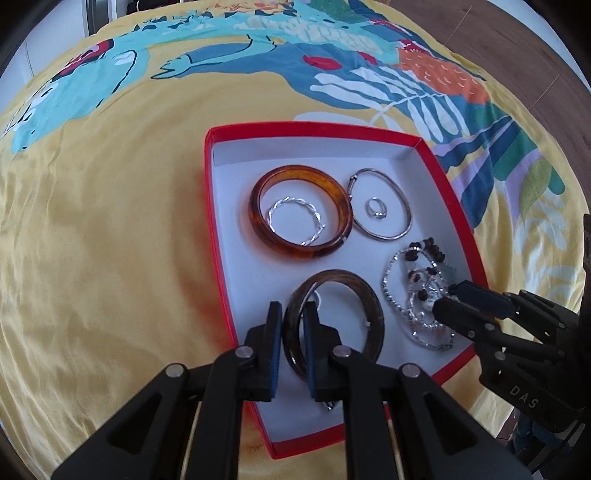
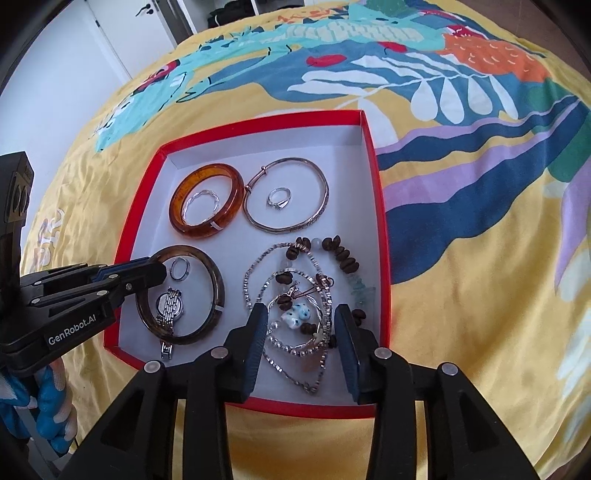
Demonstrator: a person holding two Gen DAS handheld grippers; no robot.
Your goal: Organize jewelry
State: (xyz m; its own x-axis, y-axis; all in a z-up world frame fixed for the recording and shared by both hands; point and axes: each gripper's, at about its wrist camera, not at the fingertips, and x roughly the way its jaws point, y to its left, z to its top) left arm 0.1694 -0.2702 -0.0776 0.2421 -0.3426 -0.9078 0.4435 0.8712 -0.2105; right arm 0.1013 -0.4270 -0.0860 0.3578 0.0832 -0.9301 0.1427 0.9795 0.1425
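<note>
watch (image 1: pixel 330 405) mostly hidden behind left fingers (image 1: pixel 274 347)

You work over a surface covered with a yellow cloth (image 2: pixel 461 295) printed with blue, teal, orange and white leaves. Behind it you see a white wall (image 2: pixel 55 85) and a white door with a dark handle (image 2: pixel 146 10). At the far right, brown wooden floor (image 1: pixel 517 48) shows in daylight.

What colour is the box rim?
Red rim, white inside; clearest in the right wrist view.
</note>
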